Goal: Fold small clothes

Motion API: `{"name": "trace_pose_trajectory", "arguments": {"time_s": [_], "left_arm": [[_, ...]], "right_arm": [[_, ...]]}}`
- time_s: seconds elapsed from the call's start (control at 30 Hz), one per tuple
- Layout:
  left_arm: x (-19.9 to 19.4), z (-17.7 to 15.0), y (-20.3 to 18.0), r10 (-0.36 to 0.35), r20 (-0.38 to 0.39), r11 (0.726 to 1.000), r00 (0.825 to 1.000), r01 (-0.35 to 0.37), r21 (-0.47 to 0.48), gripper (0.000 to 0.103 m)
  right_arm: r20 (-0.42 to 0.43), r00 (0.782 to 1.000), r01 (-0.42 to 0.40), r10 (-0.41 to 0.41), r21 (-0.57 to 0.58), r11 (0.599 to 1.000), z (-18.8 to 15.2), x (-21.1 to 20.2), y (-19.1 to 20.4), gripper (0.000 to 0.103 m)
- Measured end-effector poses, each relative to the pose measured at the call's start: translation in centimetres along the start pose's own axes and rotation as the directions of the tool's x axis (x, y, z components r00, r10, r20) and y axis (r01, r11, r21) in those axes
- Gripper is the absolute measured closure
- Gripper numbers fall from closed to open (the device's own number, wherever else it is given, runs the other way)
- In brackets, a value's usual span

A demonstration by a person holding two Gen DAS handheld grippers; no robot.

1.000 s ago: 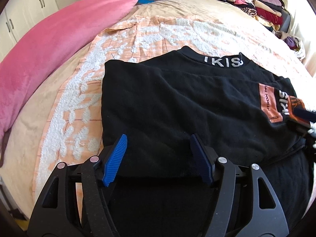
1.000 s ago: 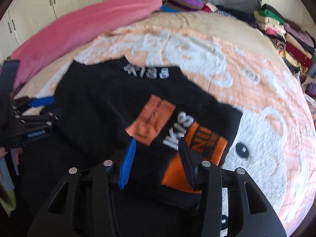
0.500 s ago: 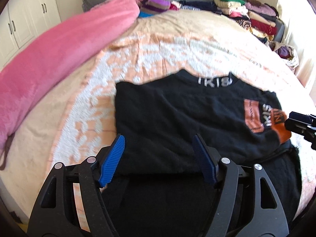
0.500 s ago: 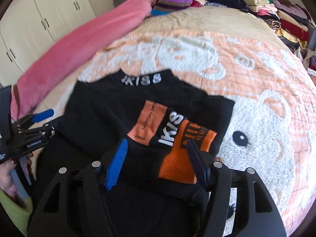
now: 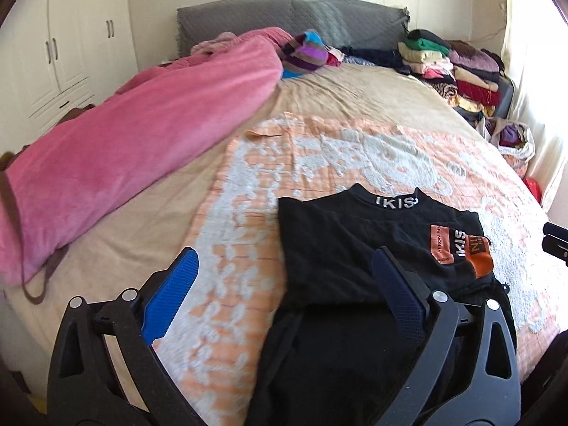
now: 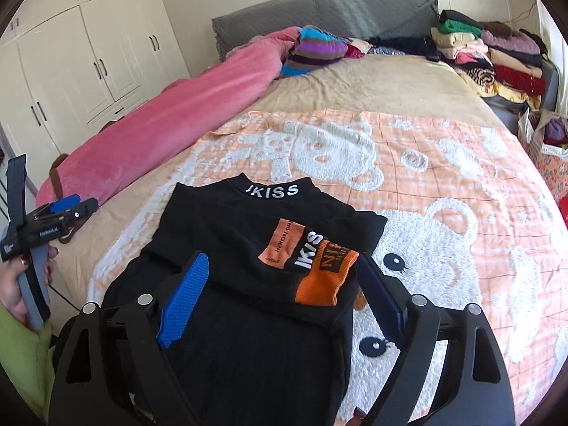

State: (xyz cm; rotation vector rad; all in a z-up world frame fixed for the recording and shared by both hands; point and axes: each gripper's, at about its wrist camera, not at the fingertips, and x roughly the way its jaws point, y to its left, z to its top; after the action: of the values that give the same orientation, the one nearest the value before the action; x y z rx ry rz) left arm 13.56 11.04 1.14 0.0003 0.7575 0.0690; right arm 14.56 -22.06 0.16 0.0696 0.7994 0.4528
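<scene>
A black top (image 5: 355, 248) with a white "IKISS" collar and an orange sleeve cuff lies partly folded on the peach bear blanket (image 5: 319, 156); it also shows in the right wrist view (image 6: 248, 234). Its sleeve with the orange cuff (image 6: 325, 277) is folded across the body. My left gripper (image 5: 284, 269) is open and empty, raised above the top's left edge. My right gripper (image 6: 280, 277) is open and empty, raised above the lower part of the top. The left gripper also shows in the right wrist view (image 6: 67, 206), held by a hand.
A long pink blanket roll (image 5: 117, 149) lies along the bed's left side. A striped knit (image 5: 305, 53) and stacks of folded clothes (image 5: 458, 67) sit near the grey headboard (image 5: 291, 17). White wardrobes (image 6: 81, 67) stand to the left.
Both grippers have lifted and pulled back from the top, staying open. The left gripper has shifted left, off the garment's edge. The top has not moved.
</scene>
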Motion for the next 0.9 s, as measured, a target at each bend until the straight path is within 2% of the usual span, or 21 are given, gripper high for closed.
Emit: {"name": "trace_pose_trajectory", "arguments": {"time_s": [0.13,0.33,0.37,0.4,0.53,0.7,0.77,0.9], "left_arm": [[-1.8,-1.2,2.3,0.013,-0.009,1.0,1.0,-0.014,-0.02,0.01],[-3.1,-4.3,4.1,0.035,-0.048,0.999,0.998,-0.035,0.0,0.01],[-3.1,-5.0,4.3,0.035,-0.06,0.999,0.998,-0.035,0.006,0.01],[-3.1,-5.7,4.5,0.035,-0.071,0.999,0.997,-0.035,0.01,0.01],[-3.1,-8.0,4.7,0.025,-0.11,0.999,0.994,-0.023,0.025,0.01],[-2.7,-10.6,4.9,0.012,-0.161,1.0,0.987,-0.007,0.03,0.01],[-2.4,-11.9,5.0,0.011,-0.186,0.999,0.982,-0.003,0.039,0.01],[-1.5,-13.5,4.9,-0.018,-0.243,0.999,0.97,0.027,0.033,0.01]], "right_arm": [[0.012,1.0,0.002,-0.002,-0.009,1.0,-1.2,-2.0,0.5,0.019],[-0.004,1.0,0.003,-0.003,-0.036,0.999,-4.6,-4.6,1.5,0.019],[-0.005,1.0,0.006,-0.006,-0.035,0.999,-5.1,-4.8,1.7,0.014],[-0.008,1.0,0.009,-0.009,-0.025,1.0,-5.7,-5.0,1.7,0.004],[-0.026,1.0,0.015,-0.015,0.021,1.0,-8.5,-5.3,1.9,0.005],[-0.103,0.992,0.078,-0.075,0.029,0.997,-11.6,-5.0,2.3,0.005],[-0.141,0.987,0.08,-0.072,0.051,0.995,-12.9,-4.6,2.2,0.005],[-0.251,0.962,0.123,-0.103,0.064,0.99,-14.4,-2.4,2.5,0.005]]}}
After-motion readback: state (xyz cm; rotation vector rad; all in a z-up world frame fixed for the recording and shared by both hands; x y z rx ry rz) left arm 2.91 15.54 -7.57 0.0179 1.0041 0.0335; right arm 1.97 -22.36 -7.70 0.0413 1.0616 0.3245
